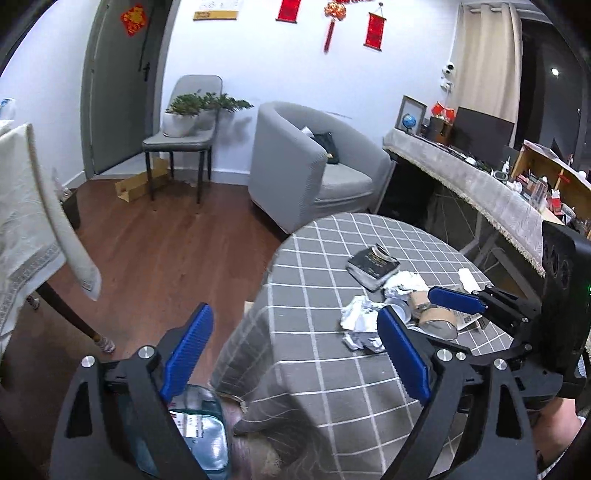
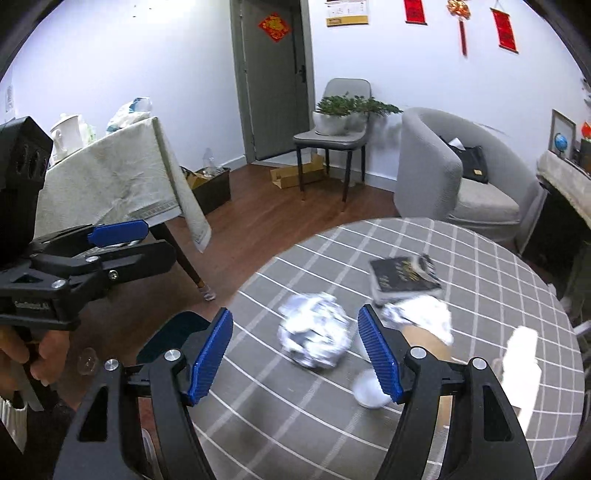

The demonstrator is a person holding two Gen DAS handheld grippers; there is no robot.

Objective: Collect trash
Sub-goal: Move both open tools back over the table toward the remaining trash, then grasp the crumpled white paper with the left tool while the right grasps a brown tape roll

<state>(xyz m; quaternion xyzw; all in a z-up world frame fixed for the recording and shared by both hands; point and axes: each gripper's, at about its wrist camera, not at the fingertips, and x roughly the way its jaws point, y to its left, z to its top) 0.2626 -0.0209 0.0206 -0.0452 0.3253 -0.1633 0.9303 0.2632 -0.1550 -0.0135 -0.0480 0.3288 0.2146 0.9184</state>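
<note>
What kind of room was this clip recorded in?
Most likely a home living room doubling as a workspace. A grey armchair and a potted plant on a chair stand by the wall, red festive hangings above, and a monitor on a cluttered desk.

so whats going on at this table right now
A person holds a hand-held gripper in each hand over a round table with a grey checked cloth. The right hand-held gripper is open around a crumpled paper ball, not yet gripping it. The left hand-held gripper hangs open at the table's edge. More wrappers and a black packet lie nearby.
</note>
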